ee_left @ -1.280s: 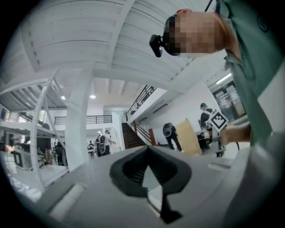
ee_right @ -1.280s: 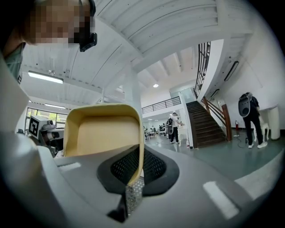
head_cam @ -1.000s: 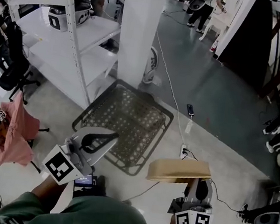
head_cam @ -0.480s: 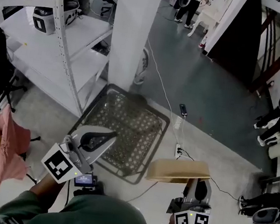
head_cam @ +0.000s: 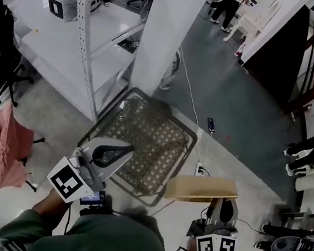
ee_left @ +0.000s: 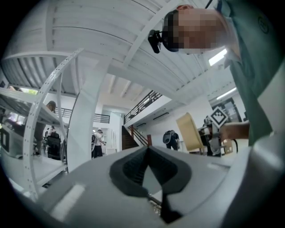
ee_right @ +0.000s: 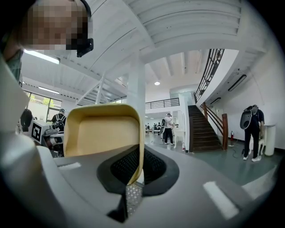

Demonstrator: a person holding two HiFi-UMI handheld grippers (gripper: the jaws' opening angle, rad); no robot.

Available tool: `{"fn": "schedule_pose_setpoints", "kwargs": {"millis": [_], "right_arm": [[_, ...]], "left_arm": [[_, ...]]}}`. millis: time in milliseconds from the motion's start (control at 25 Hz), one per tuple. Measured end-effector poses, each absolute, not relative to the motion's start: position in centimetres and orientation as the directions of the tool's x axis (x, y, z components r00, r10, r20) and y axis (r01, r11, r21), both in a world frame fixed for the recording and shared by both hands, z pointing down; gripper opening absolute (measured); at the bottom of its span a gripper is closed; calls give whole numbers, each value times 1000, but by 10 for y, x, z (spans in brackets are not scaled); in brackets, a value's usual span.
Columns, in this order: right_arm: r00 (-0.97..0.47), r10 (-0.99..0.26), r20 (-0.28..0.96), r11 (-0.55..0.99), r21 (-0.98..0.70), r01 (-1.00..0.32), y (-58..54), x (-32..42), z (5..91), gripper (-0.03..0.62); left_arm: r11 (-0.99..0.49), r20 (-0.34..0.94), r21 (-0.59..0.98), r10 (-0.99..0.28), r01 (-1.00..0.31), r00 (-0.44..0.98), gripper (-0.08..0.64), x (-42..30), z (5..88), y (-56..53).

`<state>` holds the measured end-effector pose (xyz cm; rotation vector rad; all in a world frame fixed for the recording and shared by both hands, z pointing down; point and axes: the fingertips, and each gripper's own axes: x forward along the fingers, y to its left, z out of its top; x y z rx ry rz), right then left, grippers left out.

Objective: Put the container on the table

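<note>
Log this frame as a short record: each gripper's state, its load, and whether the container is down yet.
right gripper: shut on one wall of the container
container: tan, tray-like, held in the air above the floor
left gripper: jaws together, nothing between them
set down: not yet
nearby: white shelf rack, dark lattice panel on the floor

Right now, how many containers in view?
1. The tan container is held above the floor, its rim clamped in the right gripper. The left gripper is shut on nothing. The shelves could hide others.
</note>
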<state>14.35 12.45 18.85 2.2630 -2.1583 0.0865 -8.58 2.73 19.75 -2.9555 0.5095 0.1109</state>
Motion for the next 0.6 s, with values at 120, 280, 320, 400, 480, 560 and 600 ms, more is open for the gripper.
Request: {"fn": "schedule_pose_setpoints", "kwargs": {"millis": [120,280,320,400,480,560,600], "right_arm": [[11,-998,59,-13,-39,-999,100,148,195,9],[-55,-997,51,52,-58,-997,66,160,196,9],[-75,-996,48,72,-63,-995,59,164,196,9],[-124,-991,40,121,-76,-990,48,170,197,9],[-173,-984,36,169,-97,-981,36,180,202,9],[-212,-976,40,206,-120,-971,26,196,211,9],[-226,-973,43,219,-125,-968,23,207,215,9]], "left_arm": [[-922,-63,-136,-357,-363,932,-2,-88,206,15],[-893,-59,-145,-422,-426,905,-2,-83,199,-6],[-883,-63,-146,-442,-447,895,-2,-81,196,-8],[-858,-51,-145,-490,-492,870,-2,-78,194,-9],[-834,-34,-156,-530,-529,847,-2,-69,194,-10],[-818,-31,-171,-552,-549,833,-2,-51,191,-11],[-814,-30,-178,-558,-554,829,-2,-40,190,-10]]}}
